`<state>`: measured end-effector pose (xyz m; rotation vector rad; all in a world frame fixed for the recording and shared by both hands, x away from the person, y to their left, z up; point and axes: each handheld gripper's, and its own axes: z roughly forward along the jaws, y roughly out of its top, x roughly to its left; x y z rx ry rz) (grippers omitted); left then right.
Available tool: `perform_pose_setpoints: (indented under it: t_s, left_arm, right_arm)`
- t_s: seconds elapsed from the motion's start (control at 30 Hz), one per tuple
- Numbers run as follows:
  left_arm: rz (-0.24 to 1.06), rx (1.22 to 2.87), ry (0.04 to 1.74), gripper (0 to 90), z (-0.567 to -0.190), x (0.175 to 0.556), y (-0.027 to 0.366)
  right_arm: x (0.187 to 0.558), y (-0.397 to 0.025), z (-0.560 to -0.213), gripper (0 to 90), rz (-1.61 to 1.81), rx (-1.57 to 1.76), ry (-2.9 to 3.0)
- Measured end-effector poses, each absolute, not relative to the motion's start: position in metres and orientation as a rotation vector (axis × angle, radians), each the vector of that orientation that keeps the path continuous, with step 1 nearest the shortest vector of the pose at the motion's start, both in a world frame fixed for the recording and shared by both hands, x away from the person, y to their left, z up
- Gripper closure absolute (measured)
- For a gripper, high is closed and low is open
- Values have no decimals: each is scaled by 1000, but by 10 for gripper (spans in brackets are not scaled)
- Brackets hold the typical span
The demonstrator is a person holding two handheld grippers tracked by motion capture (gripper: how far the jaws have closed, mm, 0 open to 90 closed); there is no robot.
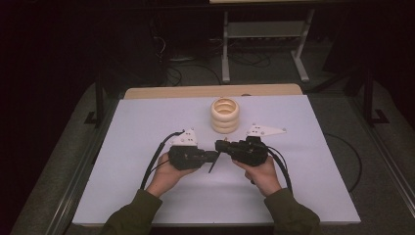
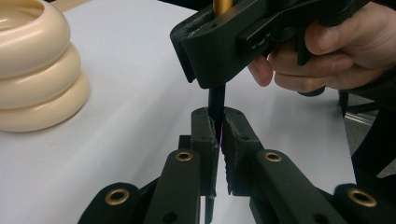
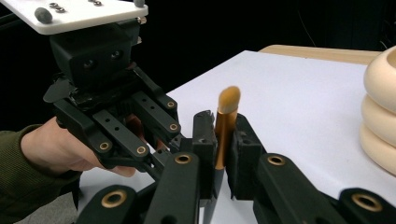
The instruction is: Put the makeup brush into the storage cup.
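A slim brush with a black handle [image 2: 216, 100], a gold ferrule [image 3: 224, 130] and an orange bristle tip [image 3: 229, 99] is held between both grippers over the middle of the white table [image 1: 147, 196]. My left gripper [image 2: 218, 133] is shut on the black handle. Just above it on the ferrule, my right gripper [image 3: 223, 140] is shut too. In the high view the left gripper [image 1: 214, 156] and right gripper [image 1: 219, 145] meet nose to nose, and the handle's end [image 1: 211, 169] pokes down toward the table.
A cream stack of three rings [image 1: 225, 116] stands upright just behind the grippers, also close in the left gripper view [image 2: 32, 65]. A wooden strip [image 1: 210, 91] runs along the table's far edge. Behind it are a metal stand [image 1: 264, 29] and floor cables.
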<state>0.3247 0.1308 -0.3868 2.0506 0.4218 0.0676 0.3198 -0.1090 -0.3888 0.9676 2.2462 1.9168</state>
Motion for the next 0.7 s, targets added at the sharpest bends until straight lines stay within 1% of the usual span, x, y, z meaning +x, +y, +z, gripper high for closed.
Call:
perform_pose_setpoints:
  t_s: [0.2,0.23,0.27,0.33,0.4,0.43,0.53,0.63,0.7]
  left_arm:
    - [59,2043,415,826,-387,325,131]
    - [55,2044,411,801,-387,325,131]
    - [61,2043,410,801,-387,325,131]
    - [65,2043,411,770,-387,325,132]
    - [79,2048,405,718,-387,326,133]
    - [82,2045,409,718,-387,326,133]
    - [84,2051,413,655,-387,325,136]
    - [88,2042,428,612,-386,325,139]
    - [97,2047,424,555,-386,325,141]
  right_arm:
    - [319,-109,-388,823,1911,960,2249]
    - [319,-109,-388,823,1909,958,2250]
    - [319,-109,-388,823,1909,958,2250]
    - [319,-109,-389,822,1902,957,2249]
    - [320,-109,-389,822,1898,956,2246]
    - [320,-109,-388,822,1898,959,2247]
    - [319,-110,-388,822,1888,954,2244]
    - [319,-111,-387,822,1881,950,2241]
    - [319,-112,-387,823,1869,949,2245]
